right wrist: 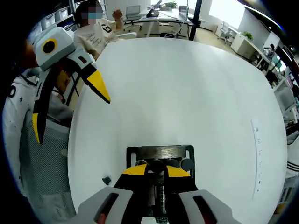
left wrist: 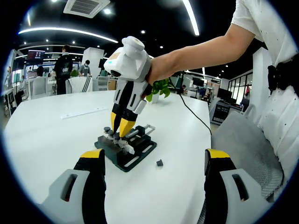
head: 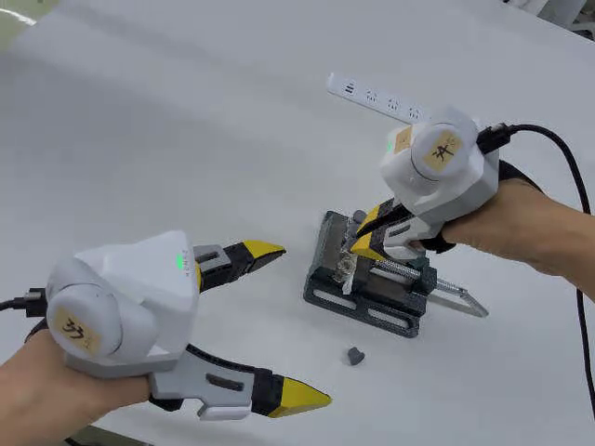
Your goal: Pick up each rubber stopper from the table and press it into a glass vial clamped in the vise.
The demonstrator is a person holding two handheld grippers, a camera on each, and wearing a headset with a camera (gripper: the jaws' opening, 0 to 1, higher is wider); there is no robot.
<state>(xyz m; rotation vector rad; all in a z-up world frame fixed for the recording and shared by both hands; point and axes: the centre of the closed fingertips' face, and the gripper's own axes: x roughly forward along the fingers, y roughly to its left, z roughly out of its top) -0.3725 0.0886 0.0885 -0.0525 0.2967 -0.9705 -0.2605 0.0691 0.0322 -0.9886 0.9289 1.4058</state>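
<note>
In the head view your right gripper bears down on the vise; your left gripper hangs near the vise, jaws wide apart. In the left gripper view a loose stopper lies on the table just beside the vise — likely your next pickup. In the right gripper view the jaws pinch a dark stopper above the vise — pressing looks underway.

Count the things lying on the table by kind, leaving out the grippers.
Vise: 1
Loose rubber stopper: 1
Power strip: 1
Total: 3. The vials in the vise are too hidden by a gripper to count.
</note>
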